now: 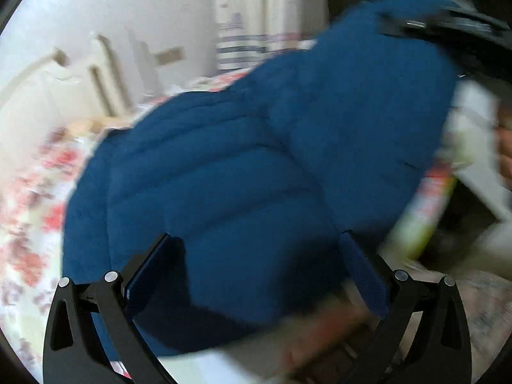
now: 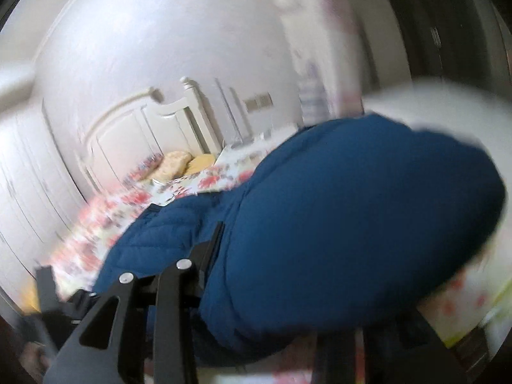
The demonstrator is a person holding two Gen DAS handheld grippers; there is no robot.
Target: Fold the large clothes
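A blue quilted puffer jacket point(image 1: 243, 166) lies bunched on a flowered bed sheet point(image 1: 35, 192). My left gripper point(image 1: 256, 243) is open, its two fingers spread wide just above the jacket's near edge, nothing between them. In the right wrist view the jacket point(image 2: 352, 224) bulges up right in front of the camera. My right gripper point(image 2: 288, 256) shows its left finger point(image 2: 211, 249) against the jacket; the right finger is hidden behind the fabric, which appears to sit between the jaws. Both views are motion-blurred.
A cream headboard point(image 2: 153, 121) and pillows point(image 2: 179, 164) stand at the far end of the bed. A striped curtain point(image 1: 252, 16) hangs at the back. The other gripper's black body point(image 1: 448, 28) shows at the upper right of the left wrist view.
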